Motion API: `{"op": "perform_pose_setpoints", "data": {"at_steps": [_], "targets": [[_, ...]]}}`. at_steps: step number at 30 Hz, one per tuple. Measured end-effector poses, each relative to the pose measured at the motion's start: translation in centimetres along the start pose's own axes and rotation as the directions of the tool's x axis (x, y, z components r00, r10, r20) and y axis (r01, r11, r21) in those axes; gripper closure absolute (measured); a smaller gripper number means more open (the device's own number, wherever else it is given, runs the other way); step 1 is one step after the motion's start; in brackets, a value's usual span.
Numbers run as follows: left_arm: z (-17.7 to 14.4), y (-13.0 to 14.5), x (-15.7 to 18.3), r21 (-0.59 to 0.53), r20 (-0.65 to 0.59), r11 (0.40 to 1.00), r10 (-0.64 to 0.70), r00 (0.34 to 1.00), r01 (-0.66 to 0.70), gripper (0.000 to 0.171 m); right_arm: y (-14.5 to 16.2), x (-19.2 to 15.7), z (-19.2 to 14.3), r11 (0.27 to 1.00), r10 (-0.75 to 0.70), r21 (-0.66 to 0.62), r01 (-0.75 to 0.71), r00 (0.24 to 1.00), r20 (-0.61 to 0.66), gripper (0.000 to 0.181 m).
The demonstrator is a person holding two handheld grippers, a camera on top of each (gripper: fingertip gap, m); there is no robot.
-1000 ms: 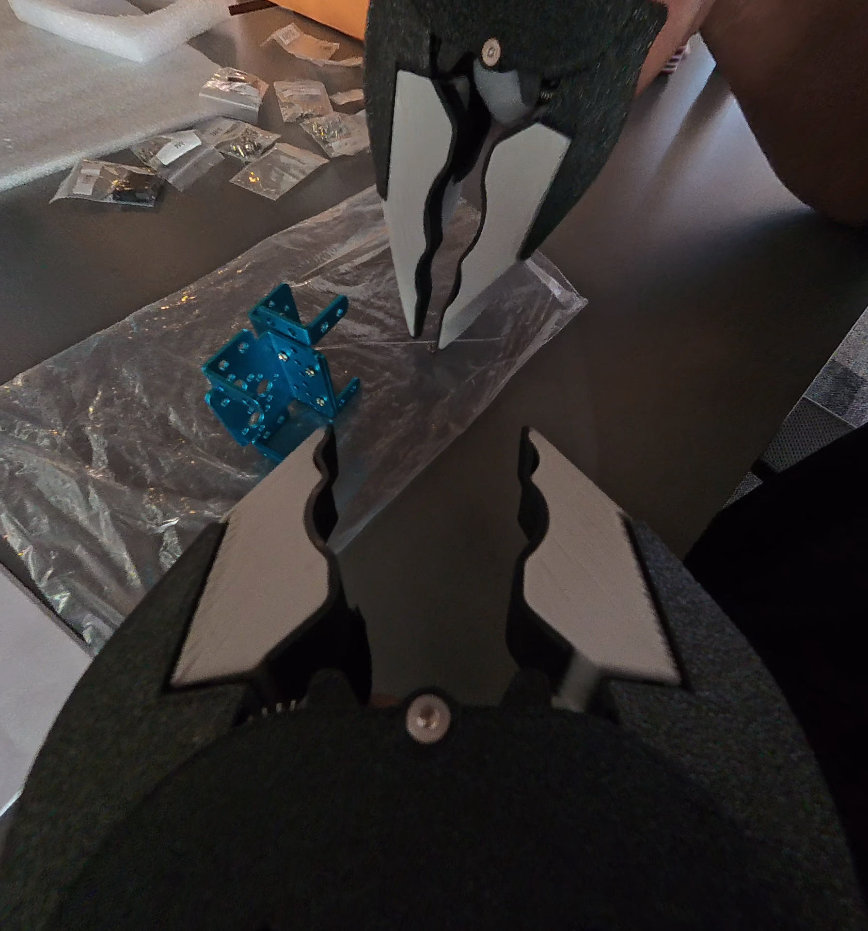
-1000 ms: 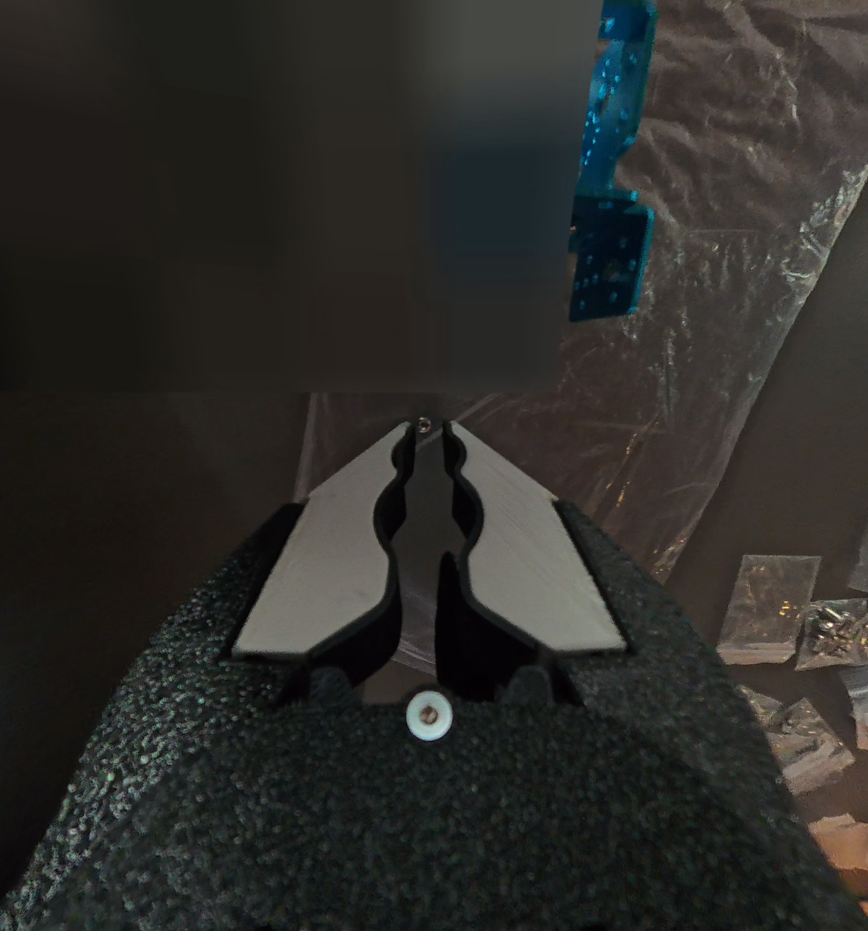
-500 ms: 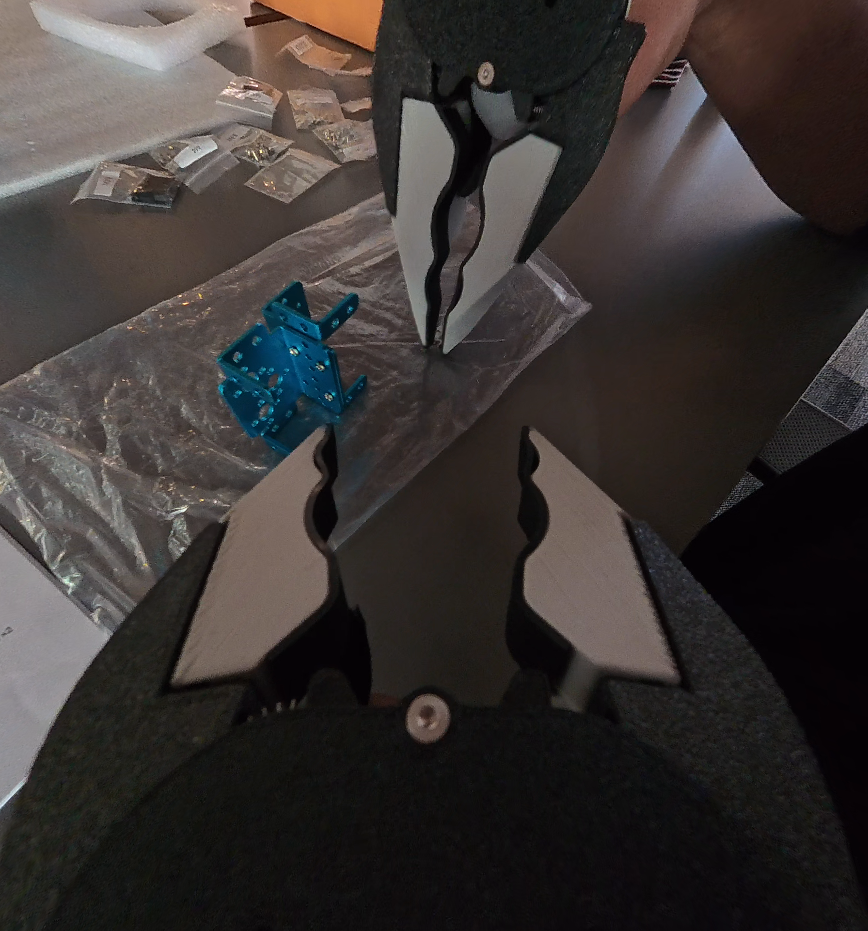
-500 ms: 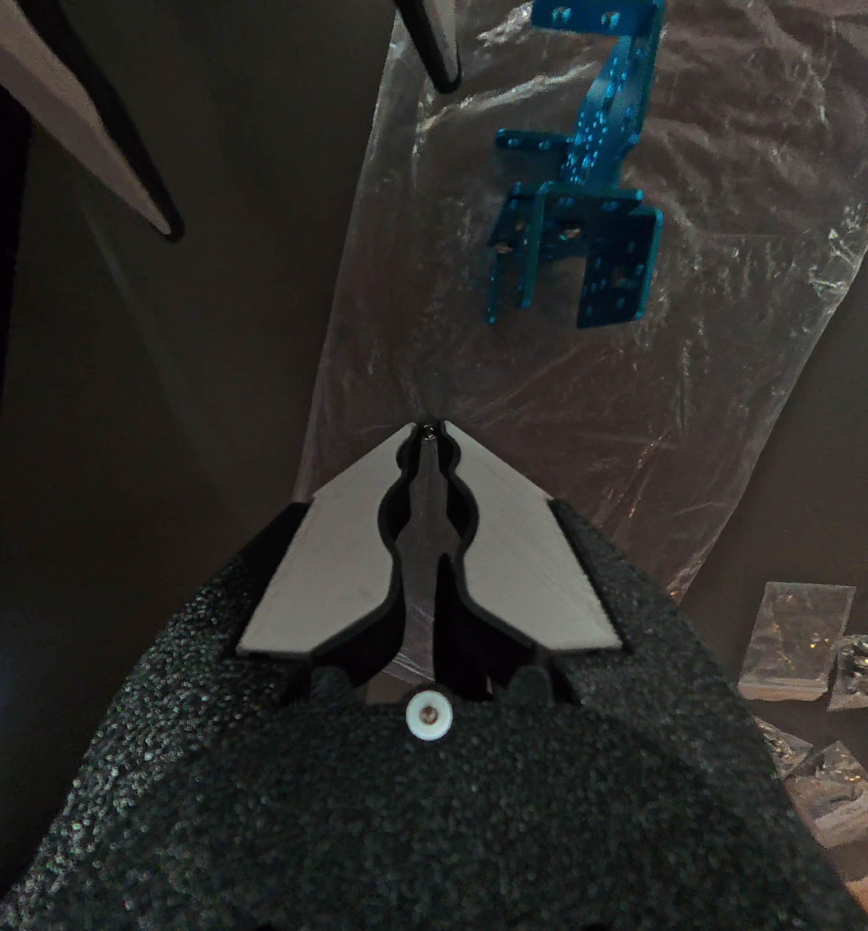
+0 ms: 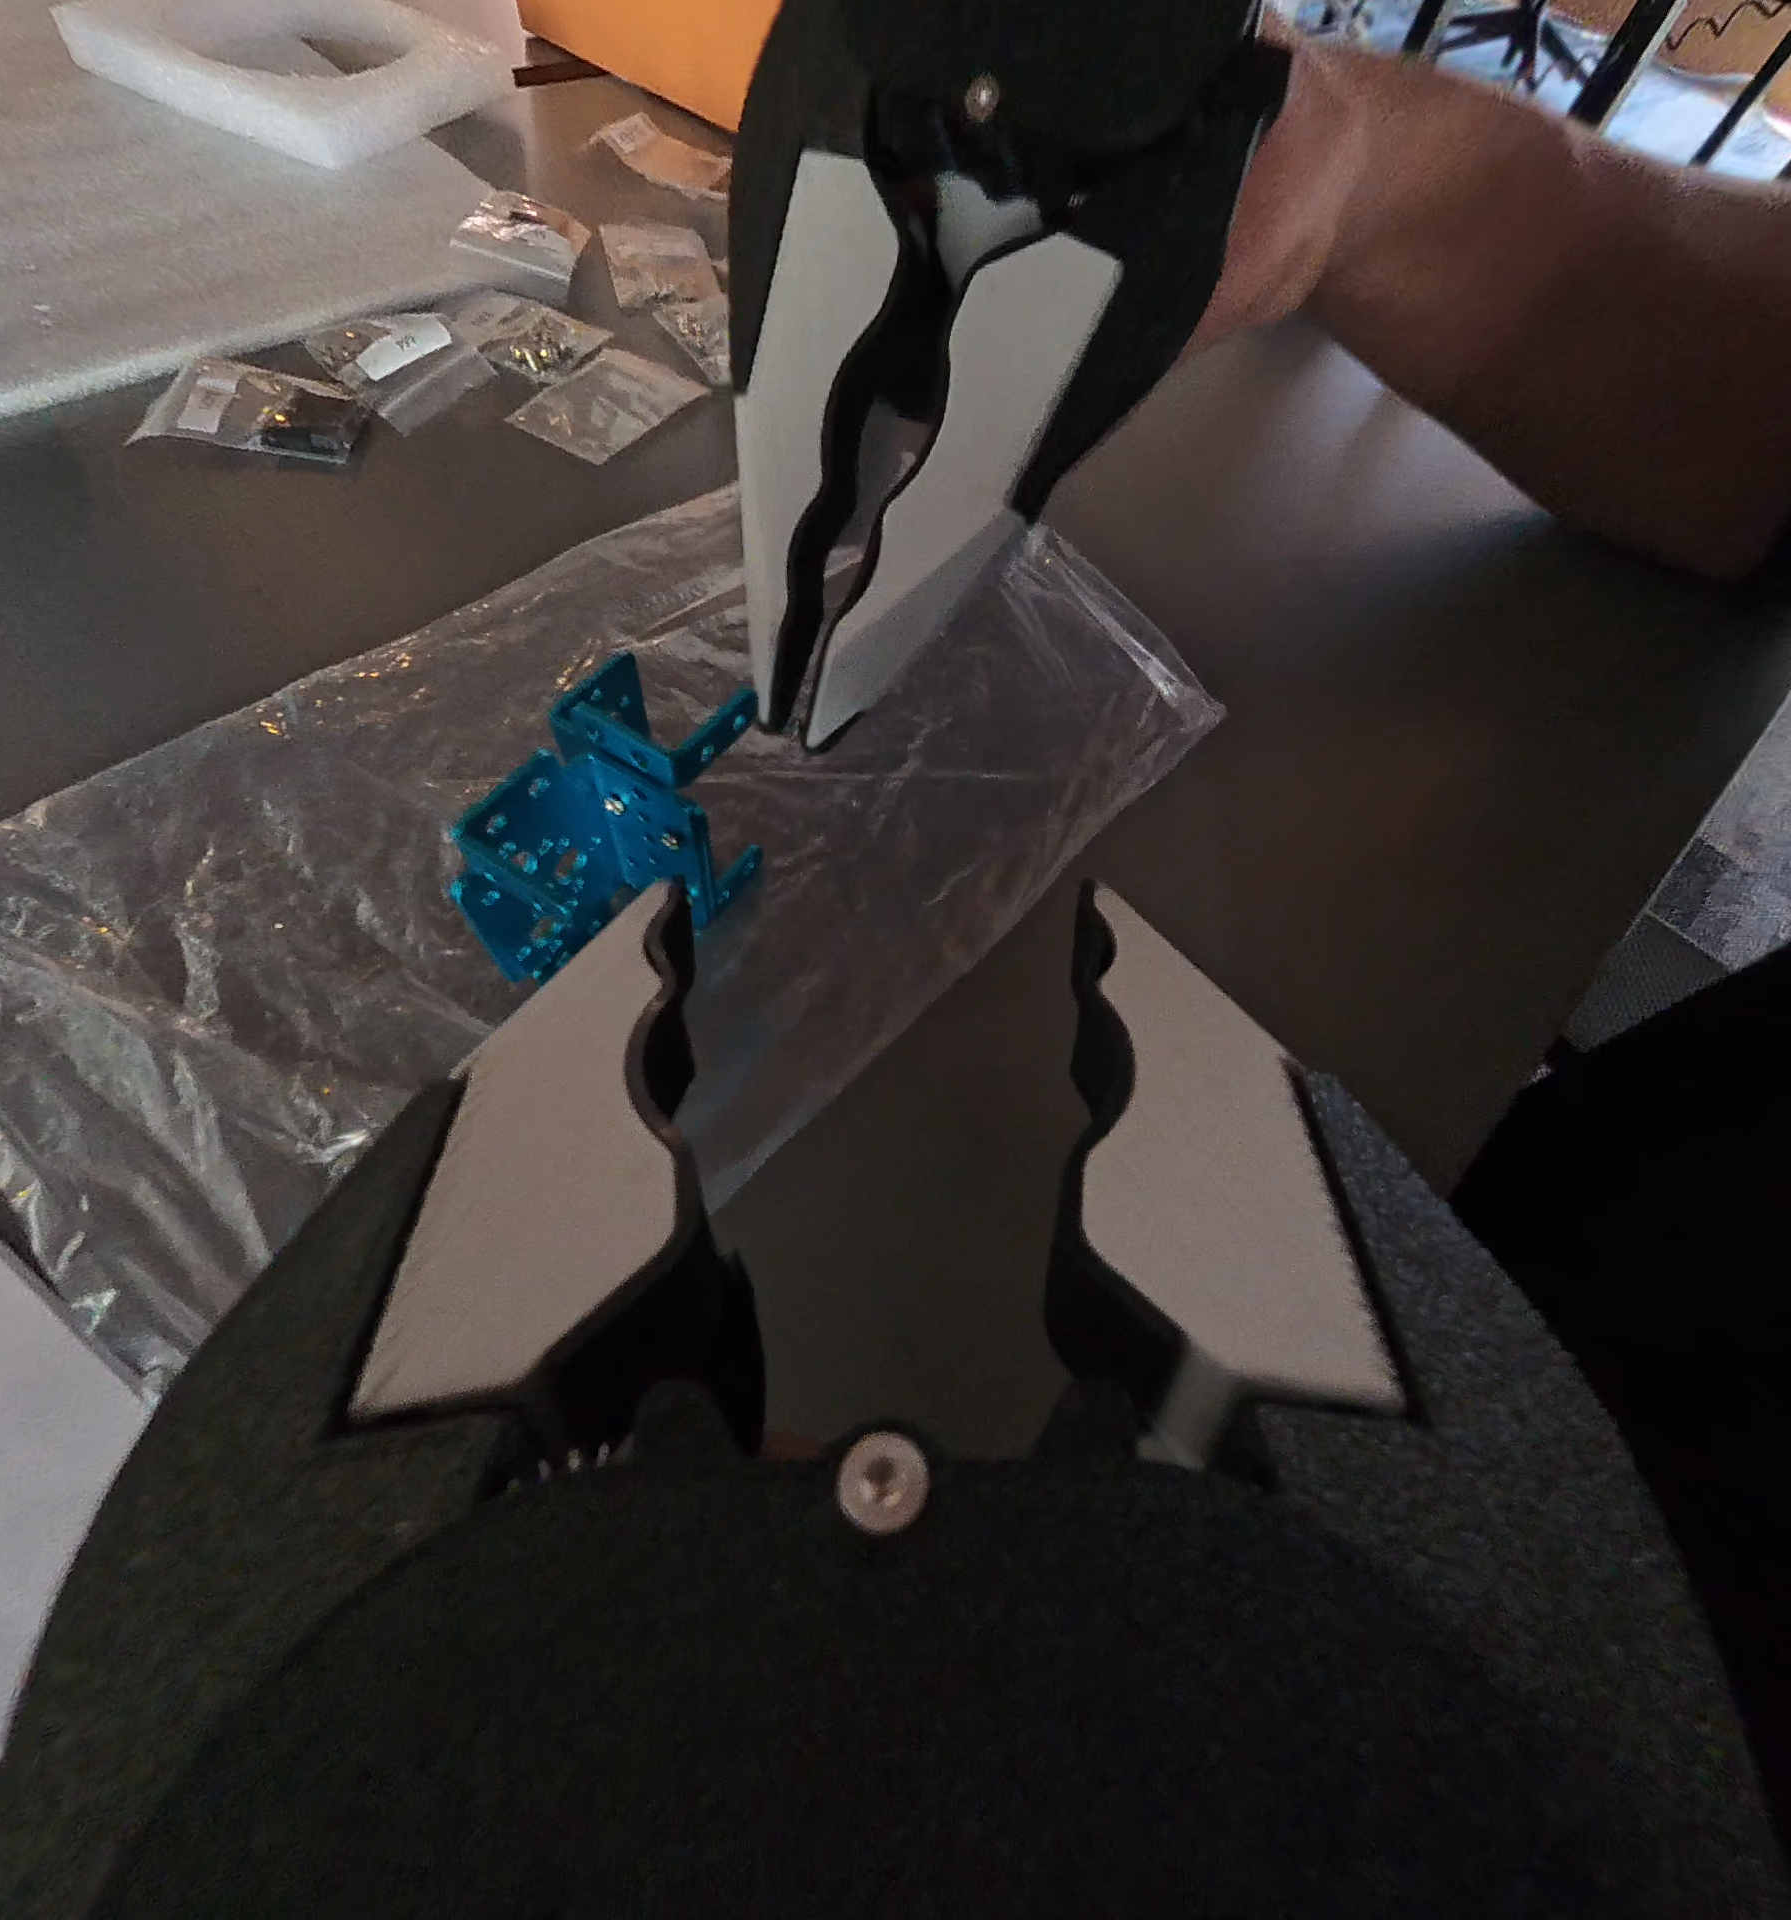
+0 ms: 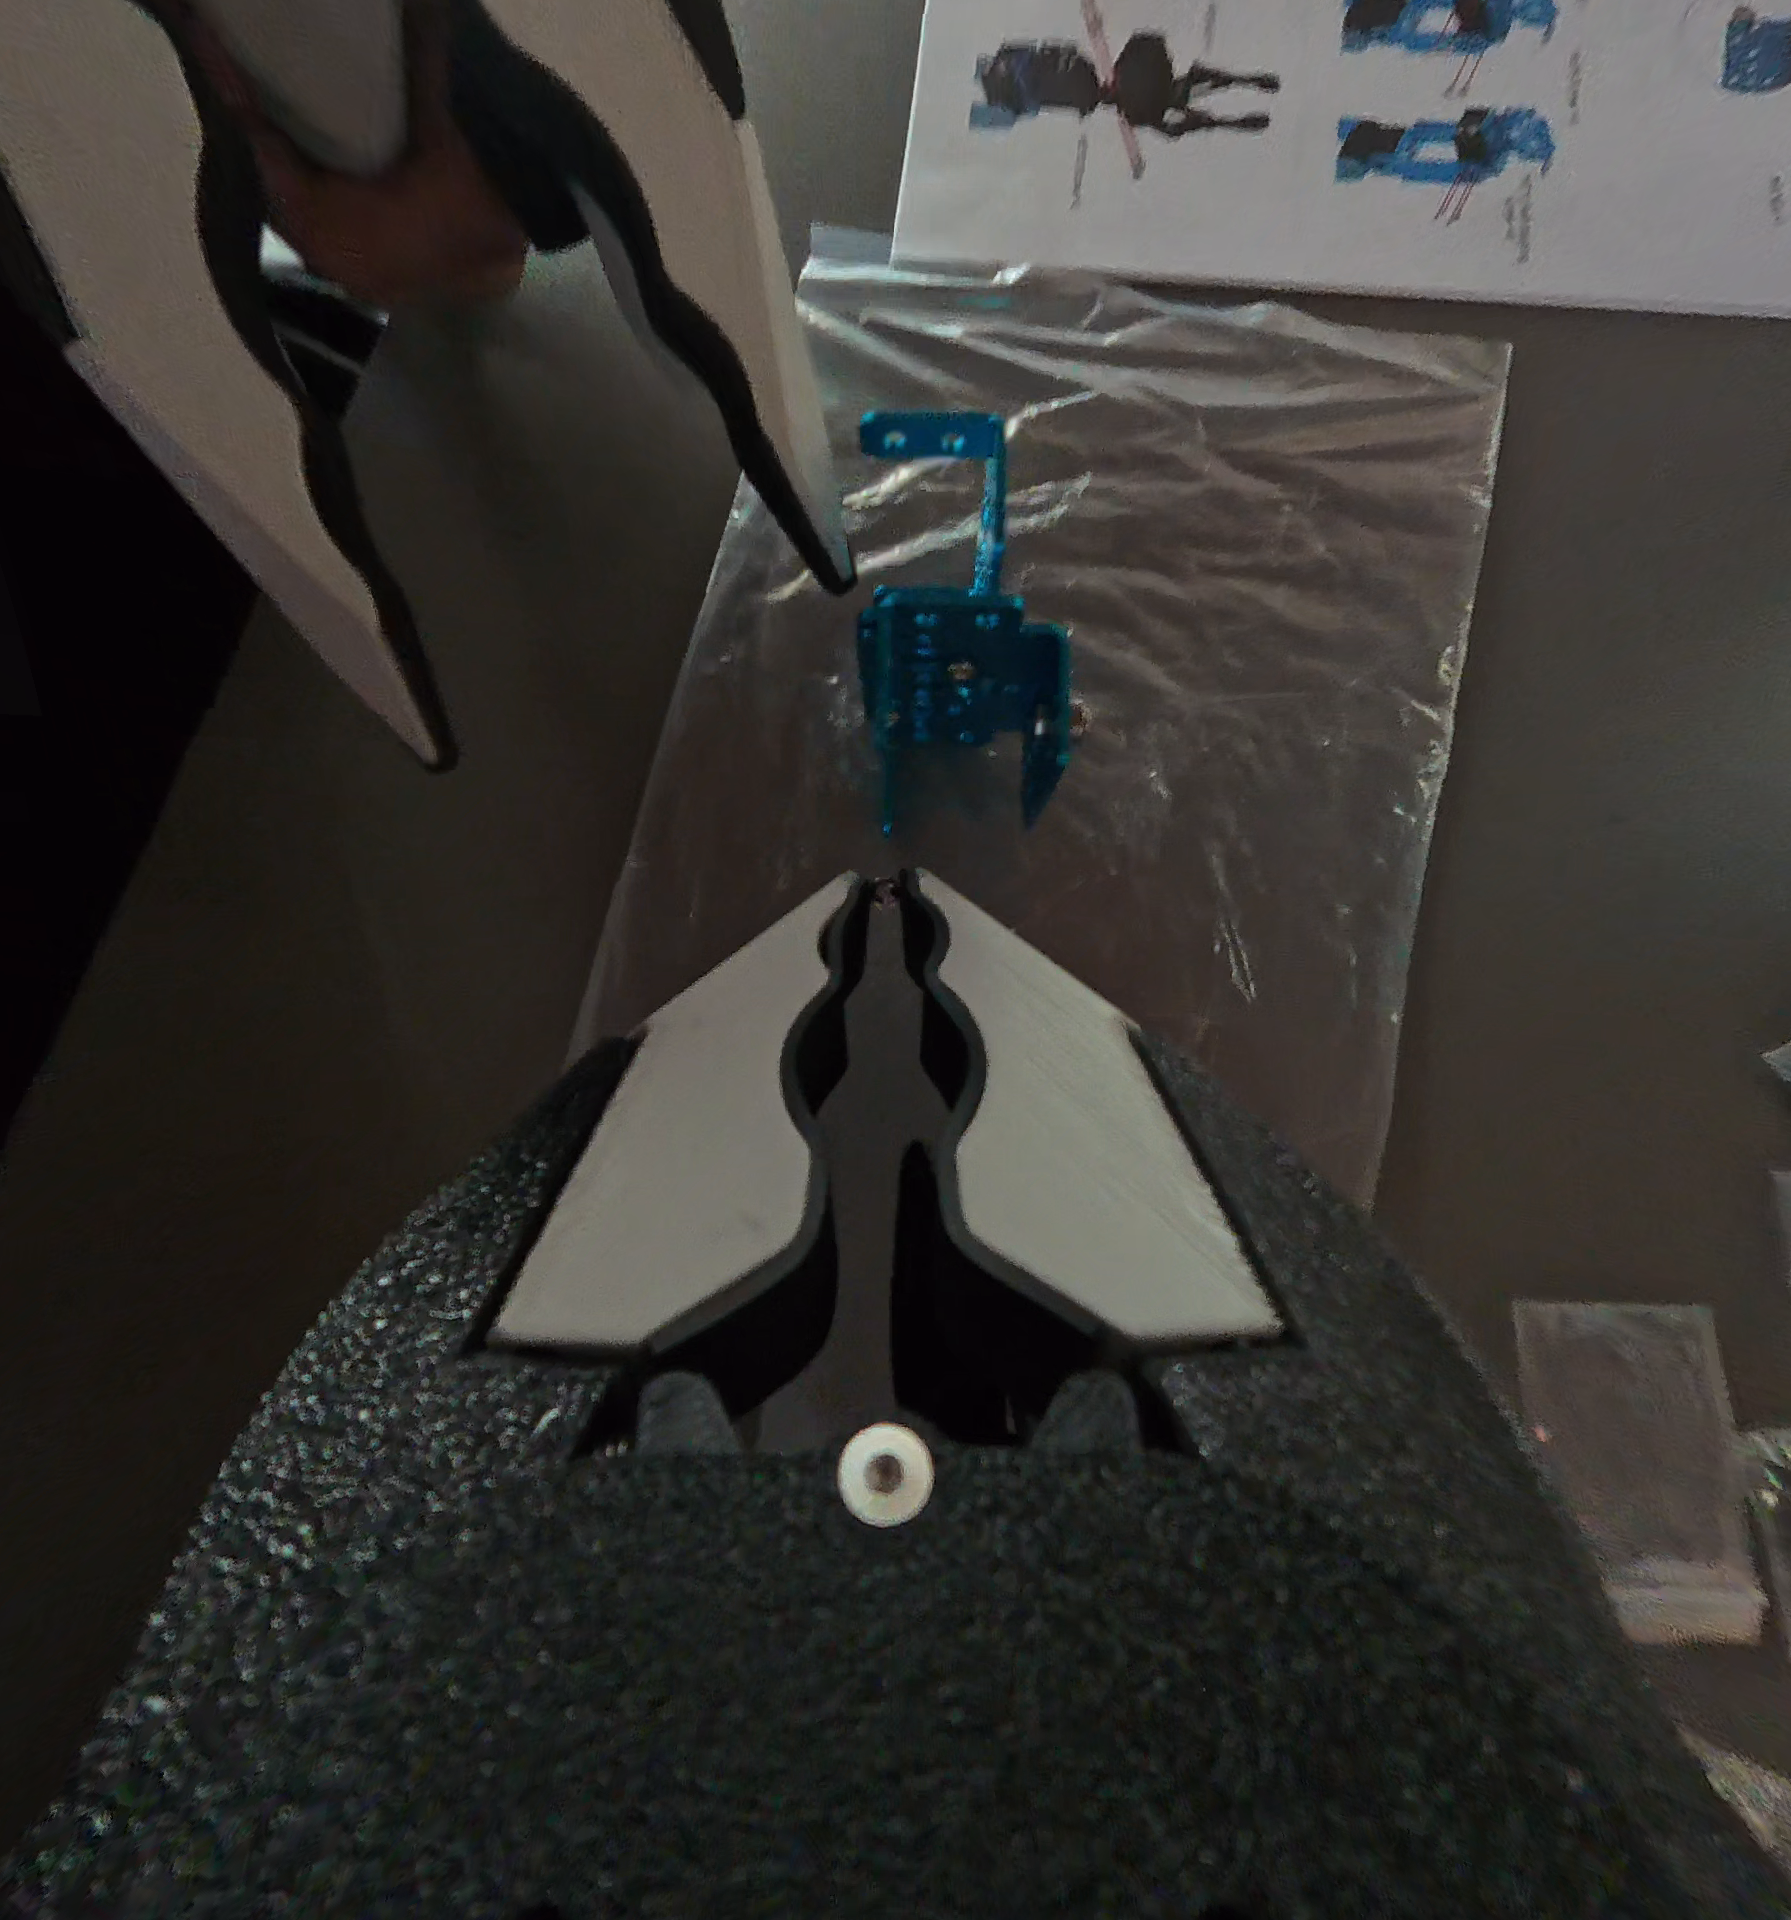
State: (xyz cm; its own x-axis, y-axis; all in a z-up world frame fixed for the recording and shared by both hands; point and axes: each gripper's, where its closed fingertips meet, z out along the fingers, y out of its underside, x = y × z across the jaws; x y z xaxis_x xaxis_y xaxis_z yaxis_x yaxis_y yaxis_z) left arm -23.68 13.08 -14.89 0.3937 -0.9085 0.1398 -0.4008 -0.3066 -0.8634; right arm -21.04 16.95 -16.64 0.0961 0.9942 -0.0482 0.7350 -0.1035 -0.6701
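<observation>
On the dark tabletop point(image 5: 1338, 790), a crinkled clear plastic bag point(image 6: 1234, 582) carries a blue perforated metal bracket point(image 6: 958, 691) at mid-frame; the right tool point(image 6: 878, 885) pinches a tiny screw point(image 6: 883, 891), and the left tool point(image 5: 875, 914) gapes empty.

Bright blue perforated metal bracket assembly point(image 5: 600, 847) on clear, crinkled, glossy plastic bag point(image 5: 247, 935), over dark grey-brown table point(image 5: 1338, 831). Black speckled bodies and pale grey fingers with black wavy inner edges on both left gripper point(image 5: 875, 904) and right gripper point(image 6: 880, 883); small dark screw point(image 6: 883, 889) at the right gripper's tips. White paper sheet point(image 6: 1390, 208) printed with blue and black figures; small clear packets point(image 5: 403, 364) with white labels; white foam piece point(image 5: 278, 73); orange box point(image 5: 652, 42).
</observation>
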Motion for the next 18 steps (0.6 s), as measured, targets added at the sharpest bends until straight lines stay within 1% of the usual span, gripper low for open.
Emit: {"op": "perform_pose_setpoints", "data": {"at_steps": [3,6,9,12,15,18], "targets": [[0.4,-0.1,-0.5,-0.006,0.022,1.0,-0.026,0.999,0.026,0.094,-0.3,0.2,0.6,0.997,0.014,0.072,-0.015,1.0,0.012,0.176],[0.8,-0.2,-0.6,-0.006,0.034,0.999,-0.032,0.999,0.033,0.09,-1.5,0.2,0.9,0.987,-0.007,0.158,0.01,1.0,-0.019,0.176],[1.3,-0.4,-0.2,-0.005,0.036,1.0,-0.013,0.999,0.013,0.089,-2.1,0.5,0.7,0.981,-0.022,0.193,0.034,0.998,-0.067,0.176],[1.6,-0.5,-0.2,-0.007,0.057,1.0,0.001,0.998,0.0,0.088,-2.6,0.3,0.6,0.972,0.008,0.235,0.004,0.999,-0.05,0.176],[1.8,-0.3,-0.1,-0.02,0.058,1.0,0.01,0.998,-0.009,0.088,-2.5,0.8,0.8,0.971,0.012,0.238,0.008,0.997,-0.082,0.176],[1.9,-0.3,-0.2,-0.022,0.055,1.0,0.005,0.998,-0.003,0.088,-2.6,0.7,1.1,0.97,0.039,0.244,-0.024,0.998,-0.056,0.176]]}}
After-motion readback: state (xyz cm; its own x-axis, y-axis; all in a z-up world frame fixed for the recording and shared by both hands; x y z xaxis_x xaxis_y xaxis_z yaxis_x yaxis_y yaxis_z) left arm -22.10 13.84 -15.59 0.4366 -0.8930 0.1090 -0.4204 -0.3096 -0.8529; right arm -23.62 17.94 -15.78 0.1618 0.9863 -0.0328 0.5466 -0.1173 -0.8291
